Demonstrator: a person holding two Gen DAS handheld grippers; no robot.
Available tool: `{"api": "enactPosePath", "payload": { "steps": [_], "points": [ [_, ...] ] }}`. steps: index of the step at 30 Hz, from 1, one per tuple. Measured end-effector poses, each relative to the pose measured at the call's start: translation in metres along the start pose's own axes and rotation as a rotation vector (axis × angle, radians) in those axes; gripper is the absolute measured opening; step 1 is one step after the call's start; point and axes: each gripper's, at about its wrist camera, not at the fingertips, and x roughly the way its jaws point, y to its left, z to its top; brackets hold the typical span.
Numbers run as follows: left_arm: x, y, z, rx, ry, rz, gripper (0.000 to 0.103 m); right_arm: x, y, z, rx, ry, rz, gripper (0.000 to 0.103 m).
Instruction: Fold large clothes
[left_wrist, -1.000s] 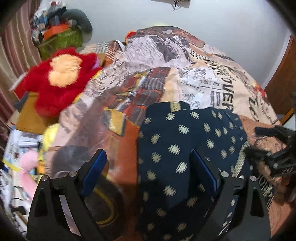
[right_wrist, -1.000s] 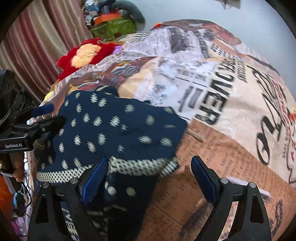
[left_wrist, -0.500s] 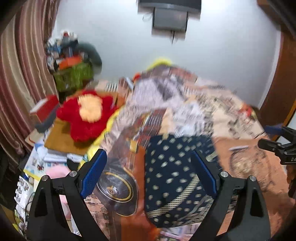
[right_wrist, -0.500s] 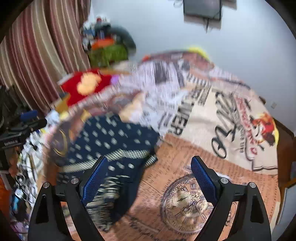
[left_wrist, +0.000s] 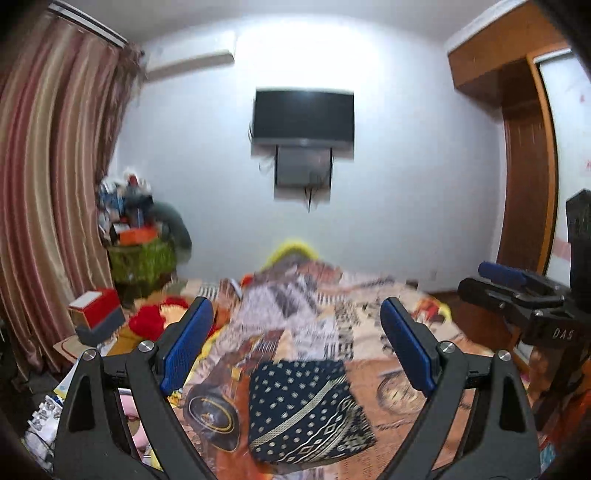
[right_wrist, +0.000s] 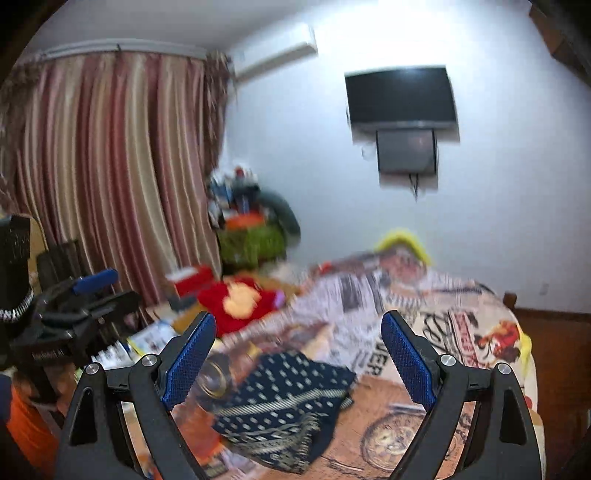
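navy garment (left_wrist: 306, 410) lies folded on bed (left_wrist: 399, 387) — both tongs (left_wrist: 295, 347) (right_wrist: 297, 350) wide, empty.

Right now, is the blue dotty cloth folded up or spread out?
Folded. The dark blue dotted cloth lies as a compact rectangle on the printed bedcover, neither gripper touching it.

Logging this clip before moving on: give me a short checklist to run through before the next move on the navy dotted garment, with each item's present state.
1. Left tongs empty and open: ok, nothing between the blue pads.
2. Right tongs empty and open: ok.
3. Navy dotted garment lying on the bedspread, free of both tongs: ok.
4. Garment folded into a compact packet: ok in the left view; edges look rumpled in the right view, and it is blurred there.
5. Garment clear of the red plush toy: ok, they lie apart.
6. Another garment waiting to be folded: cannot tell.
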Motion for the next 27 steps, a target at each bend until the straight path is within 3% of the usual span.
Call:
{"api": "enactPosePath", "payload": {
  "steps": [5, 9, 16, 27],
  "points": [
    [-0.04, -0.009, -0.006, -0.055, -0.078, 0.019, 0.093, -0.049, 0.024, -0.009, 0.017, -0.111, -0.017, 0.092],
    [-0.051, -0.016, -0.015, -0.054, -0.076, 0.043, 0.095, -0.078, 0.038, -0.027, 0.038, -0.173, -0.069, 0.099],
    [-0.056, -0.022, -0.037, -0.061, -0.019, 0.045, 0.101, -0.1, 0.051, -0.043, 0.013, -0.195, -0.152, 0.103],
    [-0.051, -0.028, -0.052, -0.069, 0.037, 0.032, 0.101, -0.092, 0.044, -0.057, 0.049, -0.127, -0.15, 0.103]
  ]
}}
